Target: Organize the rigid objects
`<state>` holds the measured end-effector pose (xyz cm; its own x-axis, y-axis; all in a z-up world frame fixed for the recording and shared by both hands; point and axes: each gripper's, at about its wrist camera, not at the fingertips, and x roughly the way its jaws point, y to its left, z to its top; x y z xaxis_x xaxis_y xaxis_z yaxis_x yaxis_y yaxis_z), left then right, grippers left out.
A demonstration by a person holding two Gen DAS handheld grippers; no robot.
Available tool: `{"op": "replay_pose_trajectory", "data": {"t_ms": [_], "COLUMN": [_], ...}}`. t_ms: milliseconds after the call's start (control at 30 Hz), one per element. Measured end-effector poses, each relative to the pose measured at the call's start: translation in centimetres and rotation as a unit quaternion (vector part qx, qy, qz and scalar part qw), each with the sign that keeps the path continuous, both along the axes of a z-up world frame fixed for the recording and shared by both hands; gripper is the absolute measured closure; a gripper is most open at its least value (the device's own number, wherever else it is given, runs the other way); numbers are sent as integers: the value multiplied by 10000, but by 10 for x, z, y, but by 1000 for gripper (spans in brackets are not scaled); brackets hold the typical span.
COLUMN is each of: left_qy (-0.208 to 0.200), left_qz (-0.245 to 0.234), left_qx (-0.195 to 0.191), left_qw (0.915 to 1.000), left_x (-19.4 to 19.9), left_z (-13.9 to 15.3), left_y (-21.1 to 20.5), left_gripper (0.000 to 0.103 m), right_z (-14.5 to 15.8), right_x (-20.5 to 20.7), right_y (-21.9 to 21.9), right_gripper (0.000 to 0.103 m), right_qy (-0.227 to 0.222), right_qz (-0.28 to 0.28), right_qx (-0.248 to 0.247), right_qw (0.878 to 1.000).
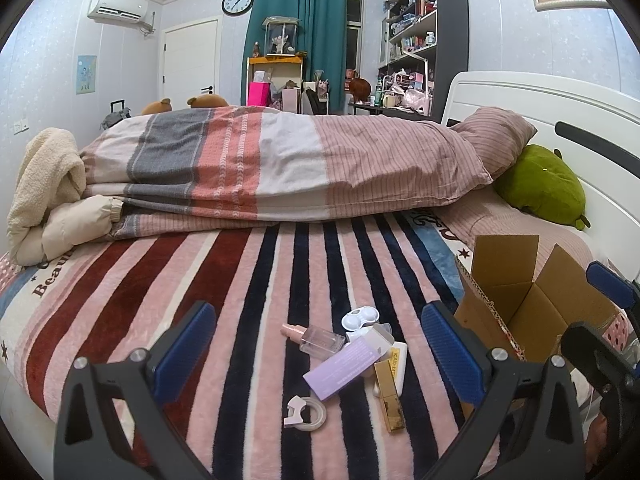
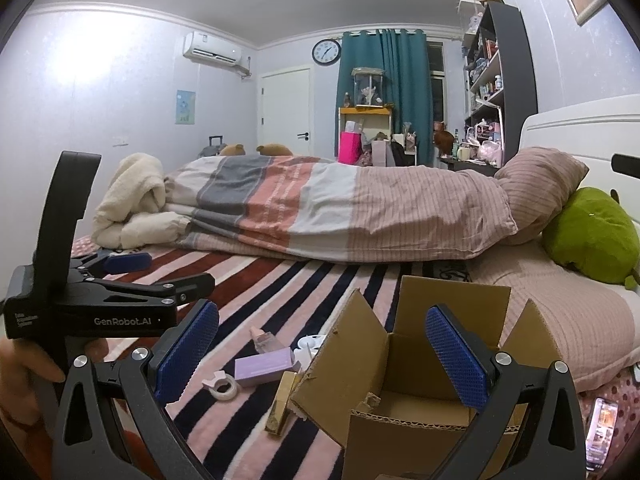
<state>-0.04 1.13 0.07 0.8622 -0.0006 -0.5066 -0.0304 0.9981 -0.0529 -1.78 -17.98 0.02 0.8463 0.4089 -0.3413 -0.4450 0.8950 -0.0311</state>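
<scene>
A lived-in home bedroom.
A bed [image 1: 280, 280] with a folded quilt [image 1: 280, 168], pillow [image 1: 500, 136] and green plush [image 1: 544, 188], a white door [image 1: 190, 60], teal curtain [image 1: 300, 36], wall clock [image 1: 237, 1], air conditioner [image 1: 120, 6], and crowded shelves [image 1: 424, 28] of what seem to be toys.

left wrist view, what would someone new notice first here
The eye lands on the clutter of small items on the striped blanket: a purple box, a gold box, a clear bottle and a tape roll, lying between the open left gripper fingers. Just right of them sits an open cardboard box, and behind everything a folded duvet lies across the bed.
</scene>
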Motion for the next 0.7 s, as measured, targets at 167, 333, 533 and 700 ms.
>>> {"op": "replay_pose_trajectory", "data": {"t_ms": [167,333,533,700], "left_qy": [49,30,-118,-96], "left_qz": [-23,-82,21,63], "left_qx": [-55,57,-90,-83], "left_qw": [10000,9999,9999,9999], "left_x": [2,2,-1,-1], "left_z": [-3,-5,-3,-11], "left_y": [2,9,49,93], "left_gripper": [0,0,0,0], "right_z": [0,0,1,-13], "right_x": [-1,1,-7,-10], "right_y": [1,8,45,90], "right_gripper": [0,0,0,20], "right_qy": [13,105,-75,71], "right_qz": [21,134,403,1093], "right_qx": [-21,-116,-738,-1089], "right_qw": [10000,9998,9964,9880]}}
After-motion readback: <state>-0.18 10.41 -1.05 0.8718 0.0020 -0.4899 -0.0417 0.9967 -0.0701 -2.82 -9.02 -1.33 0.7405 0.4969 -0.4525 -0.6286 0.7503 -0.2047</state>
